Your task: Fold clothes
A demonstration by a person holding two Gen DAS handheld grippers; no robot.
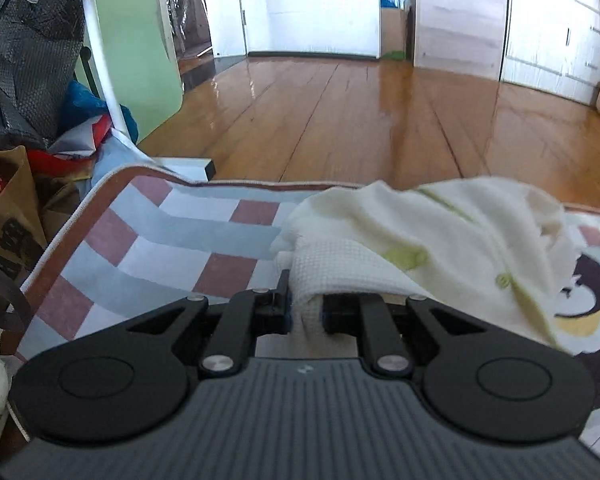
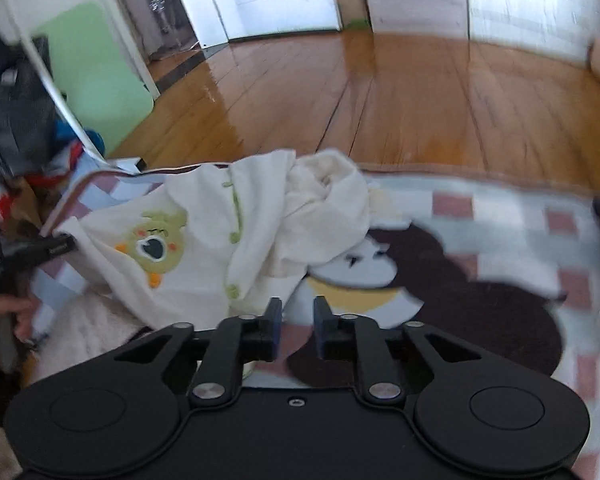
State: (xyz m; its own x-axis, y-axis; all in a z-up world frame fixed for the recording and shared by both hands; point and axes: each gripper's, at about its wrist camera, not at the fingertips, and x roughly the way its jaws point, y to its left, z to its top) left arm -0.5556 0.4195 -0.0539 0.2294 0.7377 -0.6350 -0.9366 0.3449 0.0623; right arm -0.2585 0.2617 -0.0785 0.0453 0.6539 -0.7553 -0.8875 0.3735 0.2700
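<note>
Cream garment (image 2: 220, 240) lengthwise from left tongs (image 1: 305, 312) rightward, buttoned front up

We see a checked rug (image 2: 500, 220) in pink, grey and white squares with a brown border and a cartoon figure, spread on the glossy wooden floor (image 2: 380, 92). Directly on the rug lies a crumpled cream garment (image 2: 260, 224) with green buttons and a green cartoon patch, bunched toward the rug's far edge.
</note>
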